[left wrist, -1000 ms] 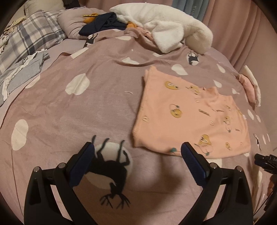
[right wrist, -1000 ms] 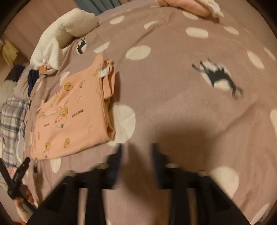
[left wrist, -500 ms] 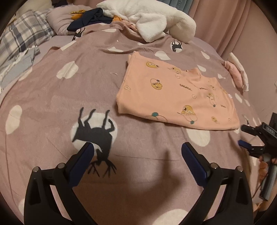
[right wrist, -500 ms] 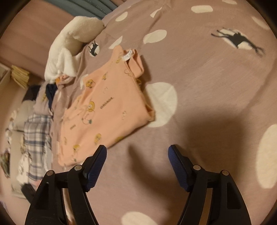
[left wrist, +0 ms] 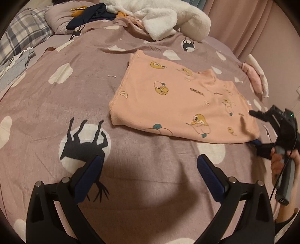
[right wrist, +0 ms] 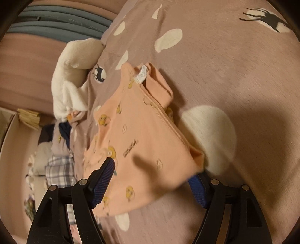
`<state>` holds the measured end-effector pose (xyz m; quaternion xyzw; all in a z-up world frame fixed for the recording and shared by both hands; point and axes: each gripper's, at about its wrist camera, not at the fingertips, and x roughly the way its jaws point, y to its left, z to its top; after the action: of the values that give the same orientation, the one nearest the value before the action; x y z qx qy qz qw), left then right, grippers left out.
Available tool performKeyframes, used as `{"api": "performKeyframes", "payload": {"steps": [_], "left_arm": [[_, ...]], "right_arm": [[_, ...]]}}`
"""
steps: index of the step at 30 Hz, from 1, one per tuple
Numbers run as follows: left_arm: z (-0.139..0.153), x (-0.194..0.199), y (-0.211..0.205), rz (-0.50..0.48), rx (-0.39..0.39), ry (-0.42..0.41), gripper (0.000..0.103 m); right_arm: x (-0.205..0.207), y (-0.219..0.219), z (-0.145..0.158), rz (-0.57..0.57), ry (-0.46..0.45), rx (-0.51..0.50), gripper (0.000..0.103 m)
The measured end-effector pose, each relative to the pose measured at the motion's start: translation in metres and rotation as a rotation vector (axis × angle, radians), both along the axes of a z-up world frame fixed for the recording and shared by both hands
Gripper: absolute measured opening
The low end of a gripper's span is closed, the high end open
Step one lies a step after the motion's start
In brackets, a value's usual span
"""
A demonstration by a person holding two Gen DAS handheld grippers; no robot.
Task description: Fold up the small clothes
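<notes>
The shirt [left wrist: 180, 105] is small and peach-pink, with little yellow cartoon faces and tiny words on it. It lies folded flat on the bed [left wrist: 56, 97], which has a mauve cover with white spots and black deer. A white tag shows at the neck in the right wrist view. Far up the bed lie a fluffy white blanket [left wrist: 165, 20] and a dark cloth [left wrist: 90, 16].

The left gripper [left wrist: 148, 165] hangs over bare cover just in front of the shirt, with its jaws wide apart and nothing between them. A second ago it was farther back, so the shirt looks nearer now.

The right gripper [right wrist: 151, 172] has just been opening. Before, it was over bare cover beside the shirt, with its jaws close together. Now its jaws are apart at the shirt's corner, one above the cloth and one tucked under the edge, not yet pinching it.
</notes>
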<state>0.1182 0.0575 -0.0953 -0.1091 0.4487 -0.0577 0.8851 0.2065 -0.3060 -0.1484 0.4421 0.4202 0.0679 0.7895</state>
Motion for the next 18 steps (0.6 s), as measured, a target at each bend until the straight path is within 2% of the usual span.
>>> {"api": "performKeyframes", "payload": {"steps": [4,8,10,11,12,13,14,17,18], "left_arm": [[0.001,0.006,0.004,-0.009,-0.047,0.013,0.102],[0.004,0.012,0.0,0.004,-0.042,-0.02,0.102],[0.003,0.018,0.0,-0.004,-0.048,-0.01,0.102],[0.002,0.021,0.001,0.001,-0.053,0.0,0.102],[0.001,0.024,0.003,0.009,-0.058,0.009,0.102],[-0.001,0.025,0.004,0.016,-0.066,0.016,0.102],[-0.002,0.027,0.005,0.023,-0.076,0.024,0.102],[-0.002,0.031,0.007,0.036,-0.096,0.035,0.102],[-0.002,0.032,0.007,0.035,-0.092,0.034,0.102]], "right_arm": [[0.012,0.002,-0.001,0.018,-0.012,-0.009,0.076],[0.02,-0.003,-0.004,-0.009,-0.043,0.017,0.076],[0.023,-0.001,-0.001,-0.006,-0.04,-0.021,0.075],[0.024,0.002,0.002,0.0,-0.04,-0.069,0.068],[0.026,0.005,0.004,0.007,-0.039,-0.11,0.056],[0.028,0.01,0.006,0.026,-0.032,-0.179,0.05],[0.03,0.011,0.006,0.033,-0.028,-0.205,0.04],[0.032,0.009,0.003,0.035,-0.025,-0.207,0.02],[0.033,0.01,0.003,0.042,-0.023,-0.21,0.018]]}}
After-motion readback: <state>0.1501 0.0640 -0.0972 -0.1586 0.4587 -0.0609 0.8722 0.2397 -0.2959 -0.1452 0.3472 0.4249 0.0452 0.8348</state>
